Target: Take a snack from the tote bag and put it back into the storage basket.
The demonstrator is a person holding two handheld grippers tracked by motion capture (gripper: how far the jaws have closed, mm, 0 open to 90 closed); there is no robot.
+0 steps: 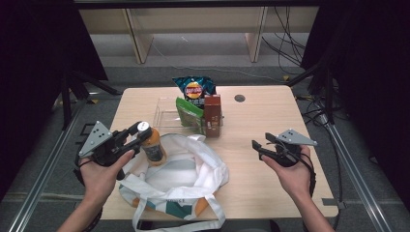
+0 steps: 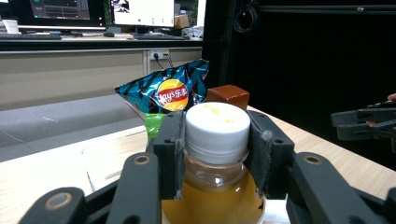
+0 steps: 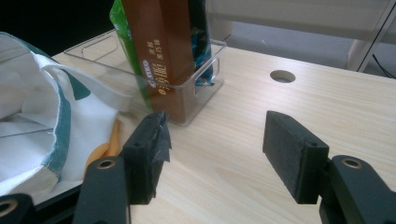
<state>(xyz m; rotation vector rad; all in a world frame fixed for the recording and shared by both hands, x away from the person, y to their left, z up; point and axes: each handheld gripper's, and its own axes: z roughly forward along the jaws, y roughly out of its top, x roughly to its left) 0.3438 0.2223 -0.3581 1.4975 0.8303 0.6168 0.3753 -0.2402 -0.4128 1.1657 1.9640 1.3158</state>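
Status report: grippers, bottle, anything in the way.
Left gripper shut on juice bottle, held upright over tote bag. Right gripper open, empty, above bare table. Clear bin with snacks behind bag; nothing blocking.

Clear bottle [image 1: 153, 143] of amber drink, white cap, upright, clamped at its neck, above a white tote bag [image 1: 183, 176]
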